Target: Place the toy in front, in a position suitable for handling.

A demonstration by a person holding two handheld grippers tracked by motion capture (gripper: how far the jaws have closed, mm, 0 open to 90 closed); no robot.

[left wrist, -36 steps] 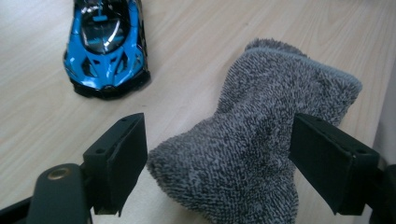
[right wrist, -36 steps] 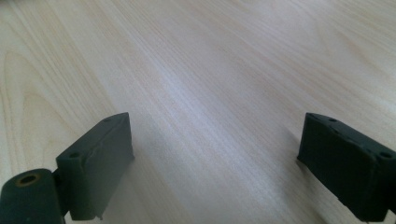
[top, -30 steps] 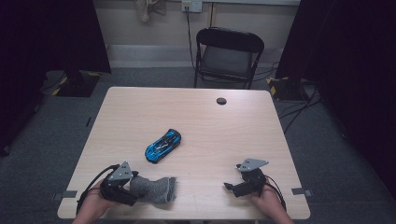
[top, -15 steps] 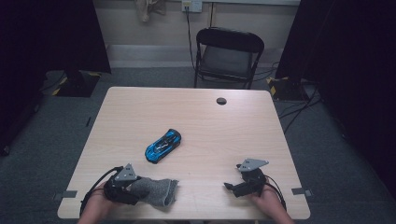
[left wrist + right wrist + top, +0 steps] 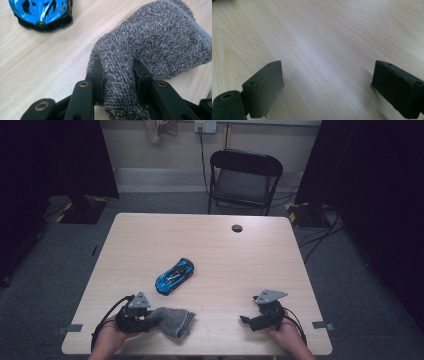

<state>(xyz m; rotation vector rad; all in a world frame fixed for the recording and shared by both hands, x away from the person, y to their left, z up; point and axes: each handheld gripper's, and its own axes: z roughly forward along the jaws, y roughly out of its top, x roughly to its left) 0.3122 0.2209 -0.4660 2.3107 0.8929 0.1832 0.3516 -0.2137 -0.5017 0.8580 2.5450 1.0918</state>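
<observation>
Left gripper (image 5: 150, 319), jaws having just been closing, is clamping the near fold of the shaggy grey microfibre cloth (image 5: 150, 50) at lower left of the high view; it should be holding firm before lifting, the cloth trailing right, toward the idle, wide-open right gripper (image 5: 248, 321), below the blue toy car (image 5: 174, 276).

On the counter (image 5: 210, 245) we find the toy car (image 5: 174, 276) near the middle, the cloth (image 5: 172, 321) in front of it by the near edge, our left gripper (image 5: 150, 320) on the cloth's left end, and our right gripper (image 5: 243, 319) well apart to the right.
</observation>
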